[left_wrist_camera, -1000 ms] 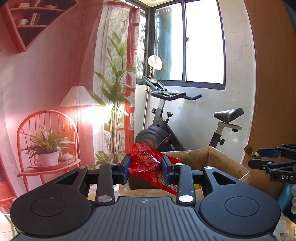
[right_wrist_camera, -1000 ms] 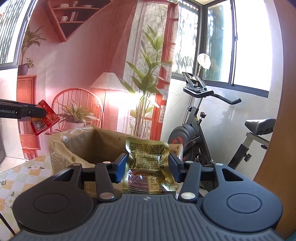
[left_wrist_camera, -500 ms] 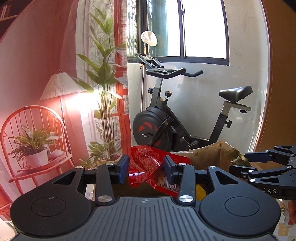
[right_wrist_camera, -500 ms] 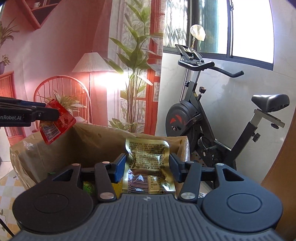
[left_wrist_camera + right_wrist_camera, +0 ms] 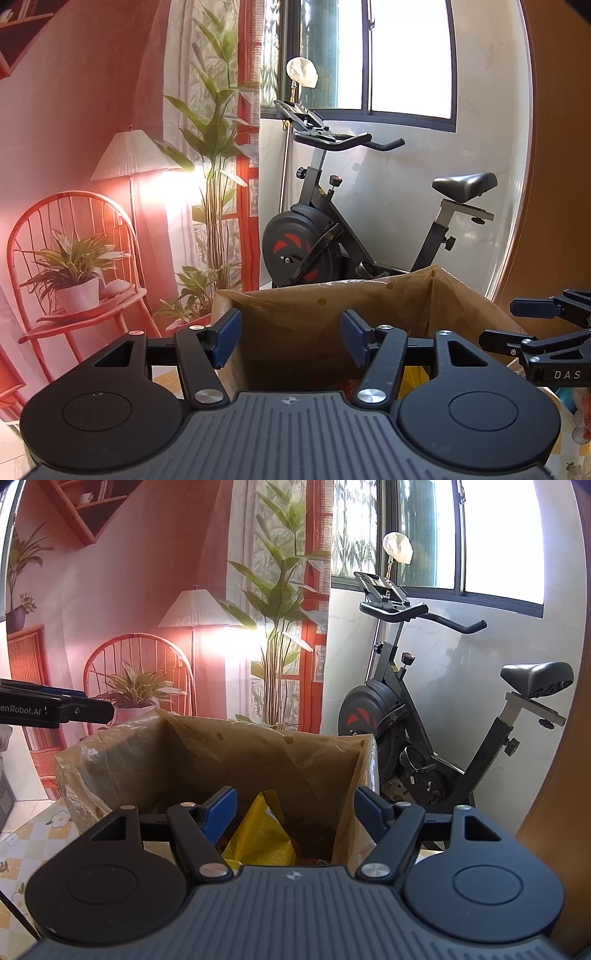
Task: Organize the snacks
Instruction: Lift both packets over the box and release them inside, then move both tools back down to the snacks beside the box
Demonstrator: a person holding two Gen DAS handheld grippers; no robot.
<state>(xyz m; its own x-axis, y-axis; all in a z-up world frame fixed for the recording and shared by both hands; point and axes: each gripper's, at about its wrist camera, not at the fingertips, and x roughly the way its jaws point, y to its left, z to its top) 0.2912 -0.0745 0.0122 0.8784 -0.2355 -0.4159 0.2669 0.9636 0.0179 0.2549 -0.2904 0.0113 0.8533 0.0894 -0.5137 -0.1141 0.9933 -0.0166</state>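
Dropping both snacks into the box

Left gripper (image 5: 291,338) and right gripper (image 5: 295,814) hang over the lined box (image 5: 258,753), jaws opening and now empty; a yellow packet (image 5: 260,834) lies inside at lower centre.

Home room, exercise bike (image 5: 332,236) by window (image 5: 410,59), lamp-and-plant wall backdrop (image 5: 122,155)
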